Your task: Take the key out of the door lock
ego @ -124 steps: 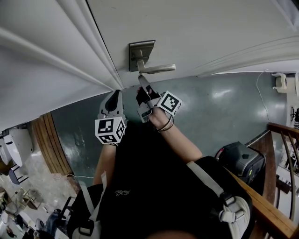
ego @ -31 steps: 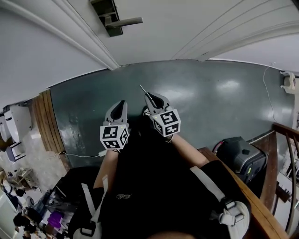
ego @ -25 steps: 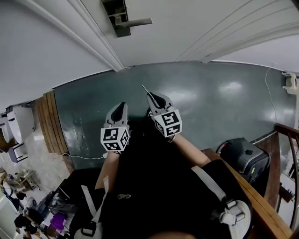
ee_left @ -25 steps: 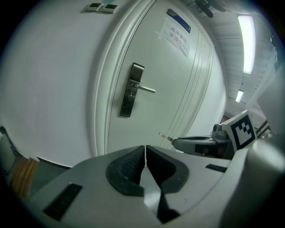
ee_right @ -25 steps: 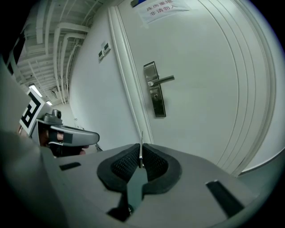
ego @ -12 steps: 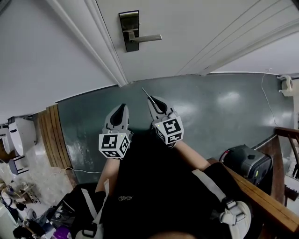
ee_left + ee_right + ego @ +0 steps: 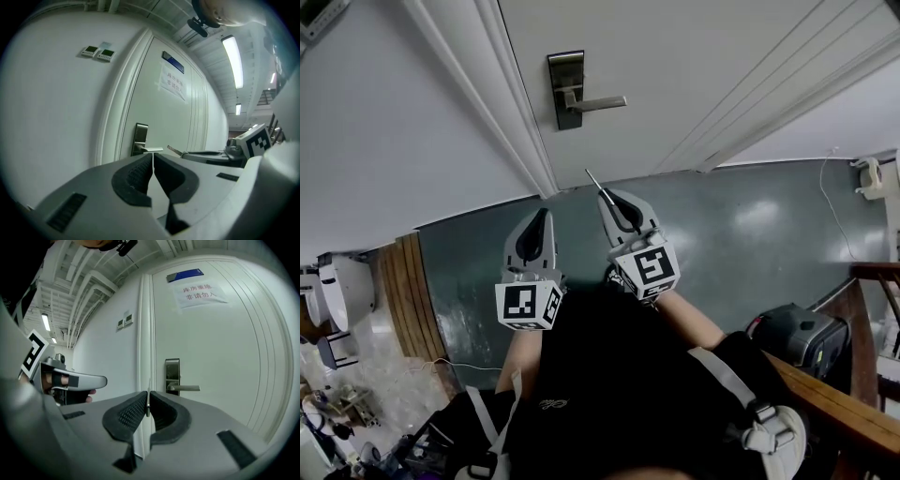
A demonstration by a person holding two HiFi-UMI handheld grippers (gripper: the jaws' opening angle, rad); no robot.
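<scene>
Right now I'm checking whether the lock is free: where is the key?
In the head view the key is pinched in the right gripper near frame centre, clear of the lock plate on the door above it.

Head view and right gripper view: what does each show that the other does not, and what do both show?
Only the head view: the floor and the wooden railing. Only the right gripper view: the paper notice on the door and the wall switches. Both: the lock plate with its lever, the left gripper, and the key pinched in the jaws of the right gripper.
</scene>
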